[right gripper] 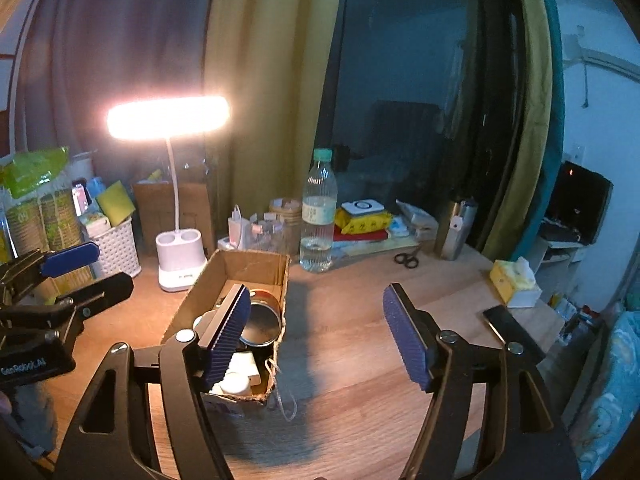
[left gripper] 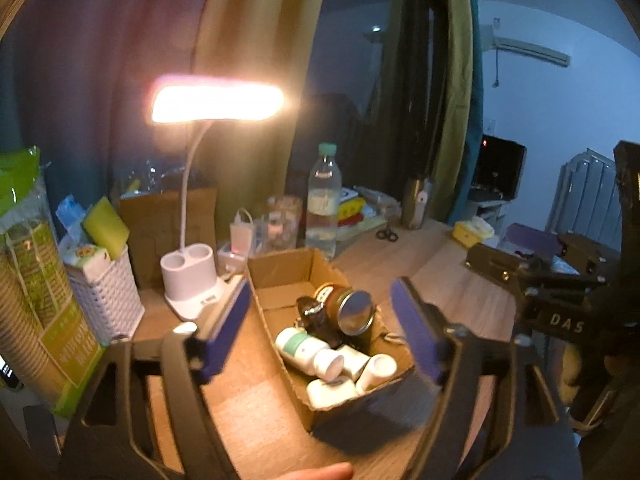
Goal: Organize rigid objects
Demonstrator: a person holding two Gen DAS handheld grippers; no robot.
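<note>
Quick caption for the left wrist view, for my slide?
Open left gripper hovers over a cardboard box of white bottles and a tin can.

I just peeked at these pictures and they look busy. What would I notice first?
The glowing desk lamp grabs your eye first, shining at the back left of the wooden table. Next comes the open cardboard box in the middle, holding white bottles and a brown jar lying on its side. A tall water bottle stands upright just behind the box.

The wooden worktop (right gripper: 360,320) carries a cardboard box (right gripper: 256,268) ahead-left of the right hand-held gripper (right gripper: 316,332), a lit lamp (right gripper: 176,256) and water bottle (right gripper: 319,216) beyond, scissors (right gripper: 407,258) ahead-right.
</note>
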